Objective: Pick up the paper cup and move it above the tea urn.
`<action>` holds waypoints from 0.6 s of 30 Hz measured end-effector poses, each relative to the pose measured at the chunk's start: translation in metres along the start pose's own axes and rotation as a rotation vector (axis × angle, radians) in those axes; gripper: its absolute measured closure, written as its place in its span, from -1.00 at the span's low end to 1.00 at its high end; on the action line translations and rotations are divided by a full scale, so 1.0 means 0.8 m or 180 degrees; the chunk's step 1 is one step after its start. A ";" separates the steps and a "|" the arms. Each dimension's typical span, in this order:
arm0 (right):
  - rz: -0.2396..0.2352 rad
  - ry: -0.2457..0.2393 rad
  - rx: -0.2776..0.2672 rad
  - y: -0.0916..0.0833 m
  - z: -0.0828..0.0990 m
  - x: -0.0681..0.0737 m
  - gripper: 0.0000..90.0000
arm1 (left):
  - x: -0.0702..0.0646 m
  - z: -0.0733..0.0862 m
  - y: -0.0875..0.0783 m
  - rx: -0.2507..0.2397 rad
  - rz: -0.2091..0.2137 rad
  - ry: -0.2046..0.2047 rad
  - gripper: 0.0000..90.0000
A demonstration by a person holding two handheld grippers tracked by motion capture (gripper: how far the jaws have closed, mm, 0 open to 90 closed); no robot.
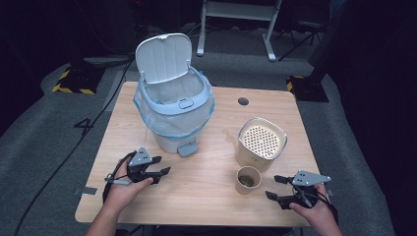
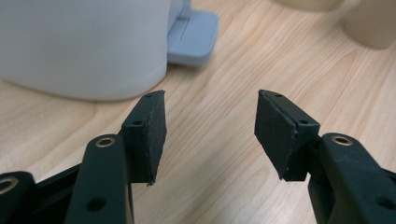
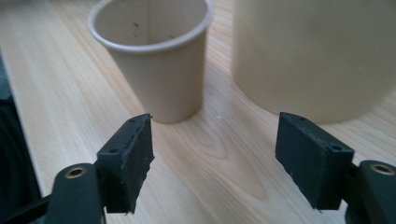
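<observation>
**Resting grippers, bin and cups on table**

Holding nothing, the left gripper (image 1: 156, 171) sits at lower left of the high view, jaws spread, aimed at the grey foot pedal (image 1: 187, 148) of the white lidded plastic pedal bin (image 1: 174, 105). Its lid stands raised above a blue liner bag, probably to receive waste. At lower right, the right gripper (image 1: 274, 187), jaws likewise spread and empty, faces the small tan paper cup (image 1: 247, 180), just beside a beige perforated-top container (image 1: 261, 142). Light wooden table (image 1: 206, 196) beneath.
</observation>
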State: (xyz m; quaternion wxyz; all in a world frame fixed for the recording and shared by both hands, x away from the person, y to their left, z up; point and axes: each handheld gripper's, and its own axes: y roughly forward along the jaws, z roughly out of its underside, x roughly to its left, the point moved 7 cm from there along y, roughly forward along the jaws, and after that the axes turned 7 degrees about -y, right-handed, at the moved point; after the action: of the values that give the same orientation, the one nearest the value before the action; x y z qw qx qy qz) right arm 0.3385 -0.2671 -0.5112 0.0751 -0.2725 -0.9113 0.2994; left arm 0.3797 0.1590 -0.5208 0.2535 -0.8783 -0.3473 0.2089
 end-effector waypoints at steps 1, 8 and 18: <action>-0.0027 -0.0006 -0.0024 0.001 -0.002 0.003 -0.39 | 0.001 0.003 0.001 0.0029 -0.0003 -0.0011 -0.03; -0.0122 -0.0080 -0.0150 0.016 -0.016 0.017 -0.53 | 0.007 0.020 0.010 0.0182 -0.0101 -0.0032 -0.03; -0.0162 -0.0104 -0.0290 0.051 -0.030 0.032 -0.60 | 0.010 0.031 0.020 0.0371 -0.0271 0.0090 -0.10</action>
State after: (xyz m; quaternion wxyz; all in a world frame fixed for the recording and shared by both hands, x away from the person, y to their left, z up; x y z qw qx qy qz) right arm 0.3425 -0.2137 -0.5160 0.0553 -0.2474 -0.9318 0.2599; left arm 0.3800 0.1622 -0.5512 0.3177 -0.8494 -0.3680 0.2053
